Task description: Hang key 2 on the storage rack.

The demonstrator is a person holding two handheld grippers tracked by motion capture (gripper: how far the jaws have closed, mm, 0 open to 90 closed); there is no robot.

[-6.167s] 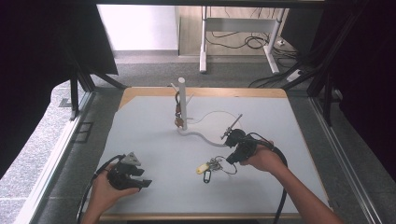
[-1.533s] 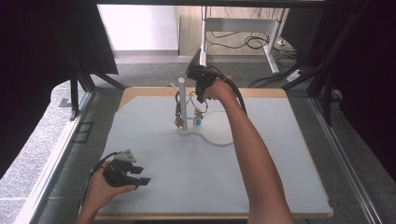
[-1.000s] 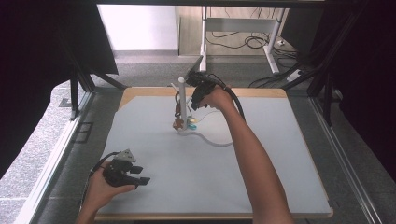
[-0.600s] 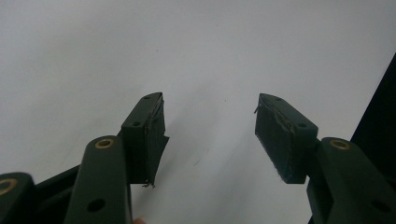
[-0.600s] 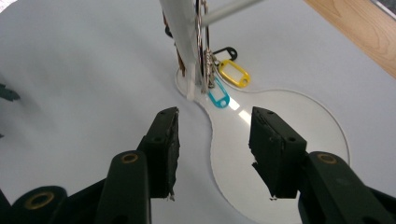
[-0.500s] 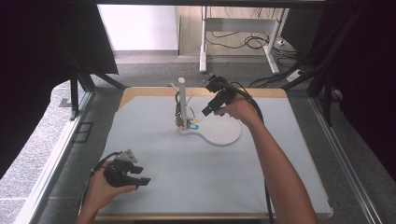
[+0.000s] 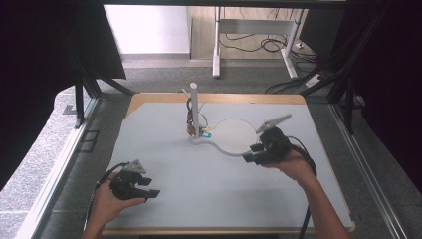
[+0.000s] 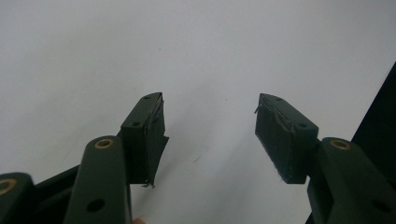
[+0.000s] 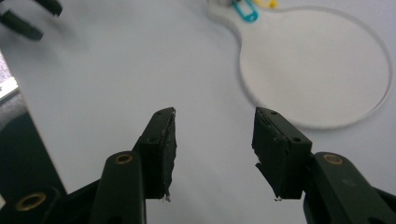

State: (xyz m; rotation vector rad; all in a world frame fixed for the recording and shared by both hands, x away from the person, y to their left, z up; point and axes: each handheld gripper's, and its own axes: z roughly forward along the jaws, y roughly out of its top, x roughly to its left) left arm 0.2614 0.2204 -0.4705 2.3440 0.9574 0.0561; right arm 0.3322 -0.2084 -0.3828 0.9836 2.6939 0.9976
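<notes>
Key bunch [image 7: 193,125] hangs on white stand [image 7: 194,102] | right gripper [image 7: 247,158] jaws just opened, empty, beside base disc [image 7: 234,135] | left gripper [image 7: 153,193] wide, empty | risk: trailing cable could snag stand.

A lab: black-curtained frame [image 7: 59,55] around a test table [image 7: 164,164].

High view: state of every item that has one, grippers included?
Left gripper: open, nothing between the jaws, low over the mat.
Right gripper: open, empty; jaws have just been opening.
Key bunch: hanging on the stand's post.
White stand: upright, round base flat on the mat.
</notes>
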